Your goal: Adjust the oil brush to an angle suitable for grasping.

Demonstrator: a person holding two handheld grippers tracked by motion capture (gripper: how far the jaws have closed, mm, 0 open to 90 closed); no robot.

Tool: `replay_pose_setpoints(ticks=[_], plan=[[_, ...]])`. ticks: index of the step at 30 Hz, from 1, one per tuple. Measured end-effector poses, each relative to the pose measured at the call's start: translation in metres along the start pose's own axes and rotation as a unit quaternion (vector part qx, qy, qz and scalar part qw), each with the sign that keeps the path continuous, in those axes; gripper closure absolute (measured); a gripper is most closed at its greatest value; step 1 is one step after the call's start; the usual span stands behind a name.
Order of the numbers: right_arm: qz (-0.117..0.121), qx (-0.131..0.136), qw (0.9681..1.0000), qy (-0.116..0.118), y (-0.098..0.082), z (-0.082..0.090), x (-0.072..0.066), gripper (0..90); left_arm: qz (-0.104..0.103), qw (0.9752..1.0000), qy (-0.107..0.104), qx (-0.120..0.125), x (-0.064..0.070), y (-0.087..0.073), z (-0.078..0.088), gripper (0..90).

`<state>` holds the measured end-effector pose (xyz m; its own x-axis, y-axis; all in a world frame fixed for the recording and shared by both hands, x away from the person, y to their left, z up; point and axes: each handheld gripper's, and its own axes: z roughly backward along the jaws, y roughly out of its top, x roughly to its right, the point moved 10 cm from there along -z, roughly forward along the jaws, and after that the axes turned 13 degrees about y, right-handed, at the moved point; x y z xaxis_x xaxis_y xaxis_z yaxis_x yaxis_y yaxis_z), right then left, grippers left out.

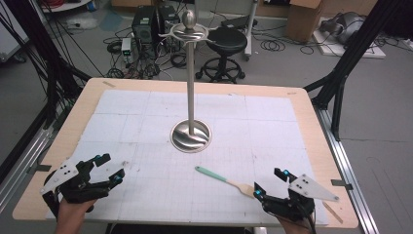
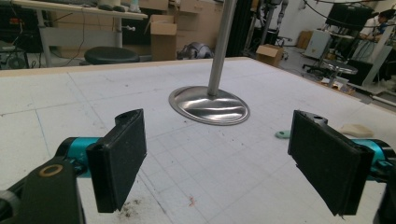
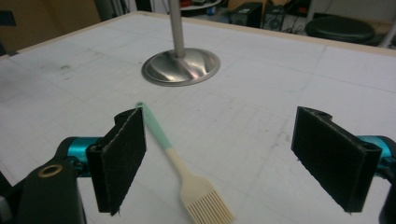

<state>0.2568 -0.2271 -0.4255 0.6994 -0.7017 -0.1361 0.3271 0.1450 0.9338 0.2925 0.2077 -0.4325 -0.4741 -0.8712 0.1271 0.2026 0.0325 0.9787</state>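
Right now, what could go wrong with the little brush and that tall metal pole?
The brush lies flat on the table, between the open right gripper, so the pads might slide over its thin handle. Its bristle end sits close to the left pad and could get nudged sideways. The tall stand might wobble if a gripper bumps its pole.

In the left gripper view the stand's pole (image 2: 221, 44) runs off the top edge, and the brush (image 2: 322, 131) at right is largely hidden behind a pad. In the right gripper view the brush bristles (image 3: 208, 208) meet the bottom edge.
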Motion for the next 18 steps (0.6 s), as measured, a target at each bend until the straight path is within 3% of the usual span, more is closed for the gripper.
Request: replay_pose_setpoints(ticks=[3, 8, 18], plan=[[0.002, 0.016, 0.9996, -0.024, 0.001, 0.015, 0.008, 16.6, 0.005, 1.0, 0.003, -0.002, -0.004, -0.001, 0.0, 19.8], [-0.006, 0.031, 0.9987, -0.039, 0.003, 0.024, 0.013, 16.6, 0.007, 1.0, 0.007, -0.002, -0.006, -0.002, 0.002, 19.8], [-0.007, 0.026, 0.999, -0.036, 0.0, 0.023, 0.015, 16.7, 0.004, 1.0, 0.006, -0.005, -0.004, -0.002, -0.001, 19.8]])
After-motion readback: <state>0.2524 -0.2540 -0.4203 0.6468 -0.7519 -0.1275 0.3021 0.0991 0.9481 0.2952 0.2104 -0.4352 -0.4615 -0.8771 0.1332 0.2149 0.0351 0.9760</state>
